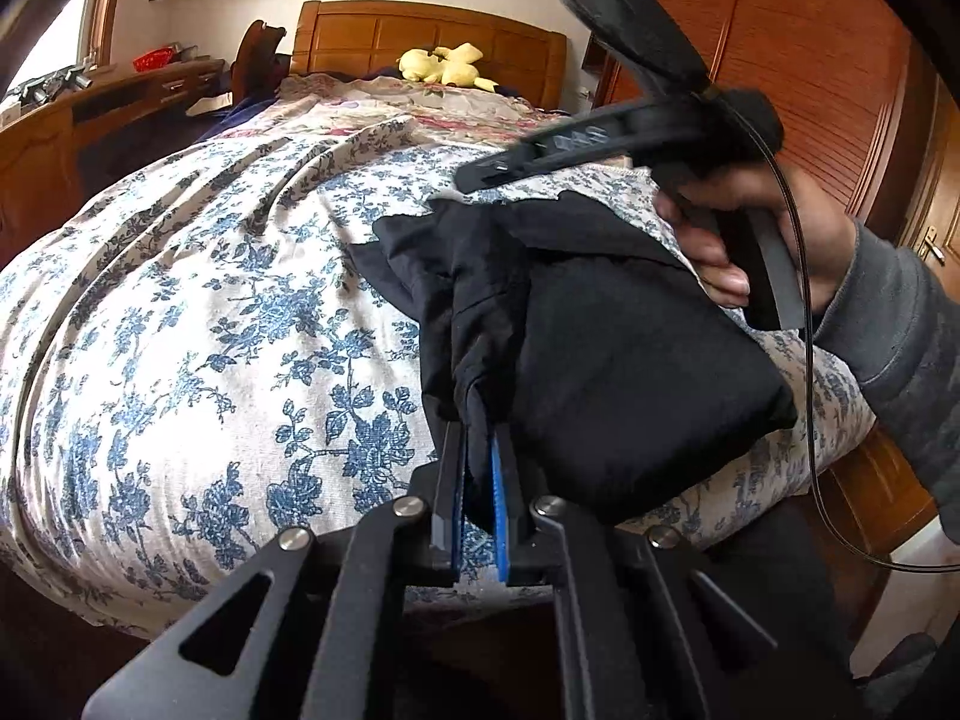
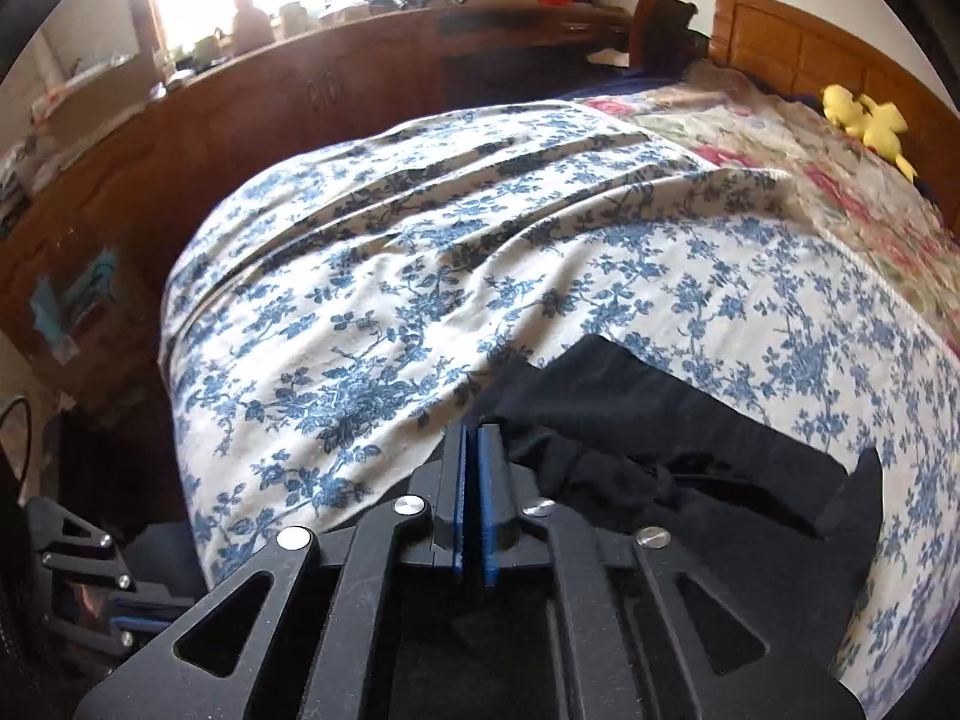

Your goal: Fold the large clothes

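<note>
A black garment [image 1: 630, 348] lies folded into a thick bundle near the corner of the bed. My left gripper [image 1: 478, 438] is shut on a raised fold of it, with black cloth between the blue pads. A hand [image 1: 750, 222] holds my right gripper [image 1: 474, 177] above the garment's far edge. In the right wrist view, the right gripper [image 2: 471, 438] has its pads almost together with a thin empty slit between them. The black garment [image 2: 690, 450] lies just beyond and to the right of its tips.
The bed wears a blue floral sheet [image 2: 420, 300] with long wrinkles. A yellow plush toy [image 1: 447, 66] sits by the wooden headboard [image 1: 372, 30]. A wooden wardrobe [image 1: 810, 60] stands to the right, and a cluttered wooden counter [image 2: 300, 90] runs along the window side. A black cable [image 1: 807, 360] hangs from the right gripper.
</note>
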Available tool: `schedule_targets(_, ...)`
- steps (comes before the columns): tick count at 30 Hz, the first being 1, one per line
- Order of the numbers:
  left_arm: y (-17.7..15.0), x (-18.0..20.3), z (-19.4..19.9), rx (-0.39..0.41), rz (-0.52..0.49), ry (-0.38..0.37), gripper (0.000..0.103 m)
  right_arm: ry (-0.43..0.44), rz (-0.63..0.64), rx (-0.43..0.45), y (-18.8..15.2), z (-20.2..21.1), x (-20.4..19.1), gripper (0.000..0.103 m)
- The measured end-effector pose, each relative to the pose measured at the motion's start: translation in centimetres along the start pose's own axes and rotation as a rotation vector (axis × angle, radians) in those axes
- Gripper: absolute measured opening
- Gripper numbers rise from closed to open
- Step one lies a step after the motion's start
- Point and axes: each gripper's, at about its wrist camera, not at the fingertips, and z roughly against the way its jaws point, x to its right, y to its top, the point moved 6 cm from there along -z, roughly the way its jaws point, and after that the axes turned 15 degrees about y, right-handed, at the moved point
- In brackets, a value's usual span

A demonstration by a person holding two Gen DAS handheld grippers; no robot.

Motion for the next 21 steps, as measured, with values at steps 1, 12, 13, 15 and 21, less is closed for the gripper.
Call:
schedule_targets(1,0.0,-0.1,0.2,-0.003,0.005,0.001,0.007,-0.009,-0.005,0.009,0.0,0.4,0.2,0.026)
schedule_targets(12,-1.3,-1.6,2.0,-0.026,0.022,0.019,0.031,-0.270,-0.141,0.051,-5.6,8.7,11.7,0.054)
schedule_targets(13,-1.3,-1.7,2.1,-0.023,0.021,0.025,0.033,-0.285,-0.166,0.052,-6.1,9.1,12.9,0.054)
schedule_targets(15,-1.3,-2.1,2.3,-0.020,0.025,0.032,0.036,-0.291,-0.235,0.050,-7.2,9.2,15.6,0.055)
schedule_targets(21,-1.3,-2.2,2.1,-0.025,0.018,0.043,0.039,-0.199,-0.411,0.073,-8.8,8.0,19.6,0.074)
